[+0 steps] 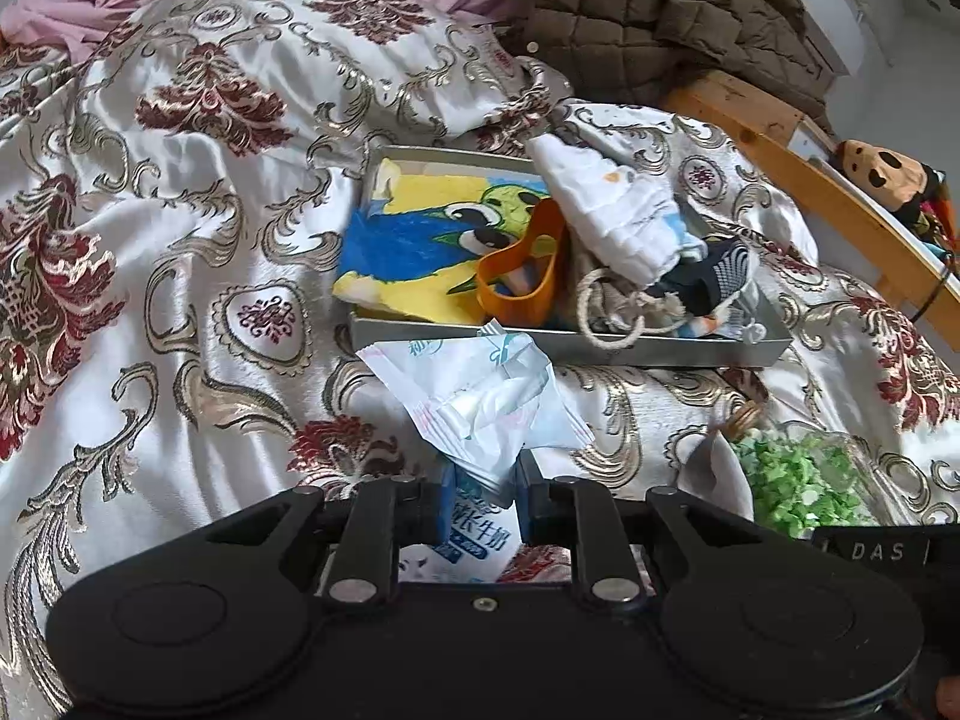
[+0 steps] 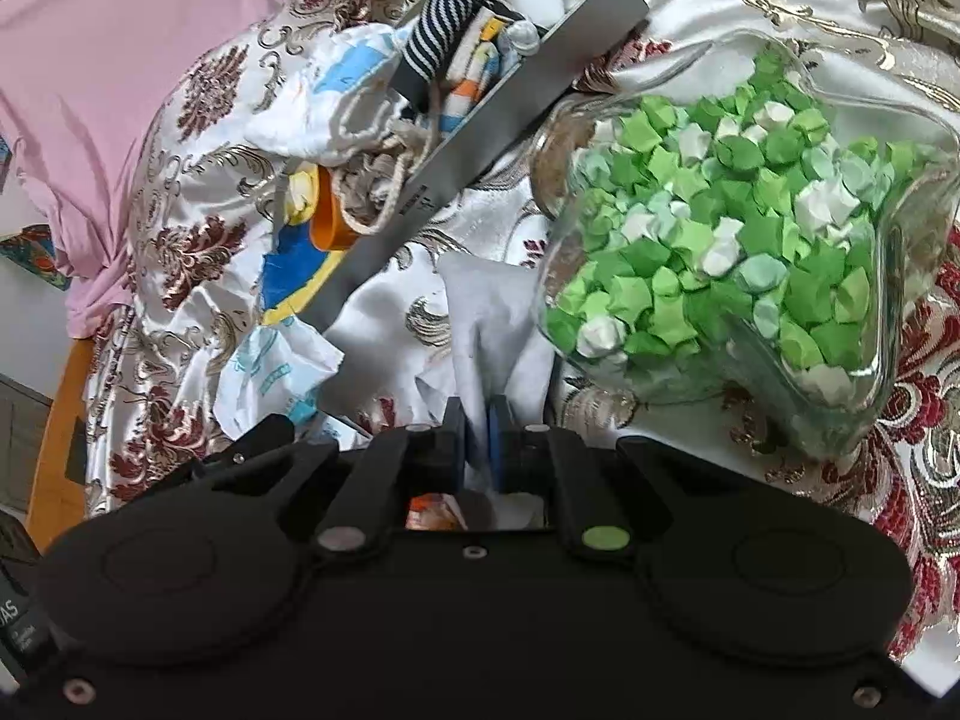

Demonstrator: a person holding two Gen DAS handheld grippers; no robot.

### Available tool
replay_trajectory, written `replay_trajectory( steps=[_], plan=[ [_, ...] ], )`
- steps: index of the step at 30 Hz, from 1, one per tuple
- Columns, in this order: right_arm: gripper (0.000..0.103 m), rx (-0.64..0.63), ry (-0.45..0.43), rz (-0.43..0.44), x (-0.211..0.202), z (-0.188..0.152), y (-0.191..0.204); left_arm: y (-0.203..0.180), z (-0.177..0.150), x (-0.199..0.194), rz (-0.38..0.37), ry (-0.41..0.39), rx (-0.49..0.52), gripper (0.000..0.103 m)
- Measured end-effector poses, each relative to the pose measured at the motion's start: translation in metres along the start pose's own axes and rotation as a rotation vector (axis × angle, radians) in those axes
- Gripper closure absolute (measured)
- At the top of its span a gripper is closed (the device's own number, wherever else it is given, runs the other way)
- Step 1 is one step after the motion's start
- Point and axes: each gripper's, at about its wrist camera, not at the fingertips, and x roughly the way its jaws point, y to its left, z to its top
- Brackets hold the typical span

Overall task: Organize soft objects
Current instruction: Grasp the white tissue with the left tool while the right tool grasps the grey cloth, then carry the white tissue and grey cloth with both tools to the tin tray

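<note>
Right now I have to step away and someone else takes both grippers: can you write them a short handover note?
Left gripper: shut on a crumpled white plastic packet, held just short of the grey tray.
Right gripper: shut on a pale grey cloth lying on the bedspread, beside the glass jar of green paper stars.
Done: tray already holds a cartoon towel, orange ring, white cloth, drawstring bag and striped socks.
Left: probably packet and grey cloth into the tray.
</note>
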Motion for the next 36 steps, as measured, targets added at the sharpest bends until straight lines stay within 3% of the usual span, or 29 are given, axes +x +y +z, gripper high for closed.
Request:
replay_trajectory(
  steps=[13,21,26,31,35,36],
  plan=[
    [0.101,-0.022,-0.069,0.150,-0.029,0.018,0.016,-0.020,0.013,-0.020,-0.032,-0.087,0.037,0.082],
    [0.101,-0.101,-0.193,0.252,-0.044,0.058,0.045,-0.035,0.041,-0.033,-0.018,-0.195,0.036,0.082],
    [0.101,-0.073,-0.187,0.274,-0.043,0.075,0.046,-0.035,0.042,-0.031,-0.008,-0.198,0.027,0.082],
    [0.101,-0.065,-0.137,0.239,-0.032,0.068,0.041,-0.024,0.039,-0.024,0.011,-0.172,-0.007,0.082],
    [0.091,-0.079,-0.072,0.193,-0.012,0.062,0.039,-0.019,0.037,-0.021,0.010,-0.160,-0.017,0.082],
    [0.075,-0.075,-0.054,0.180,-0.008,0.061,0.038,-0.018,0.037,-0.020,0.009,-0.158,-0.019,0.082]
  ],
)
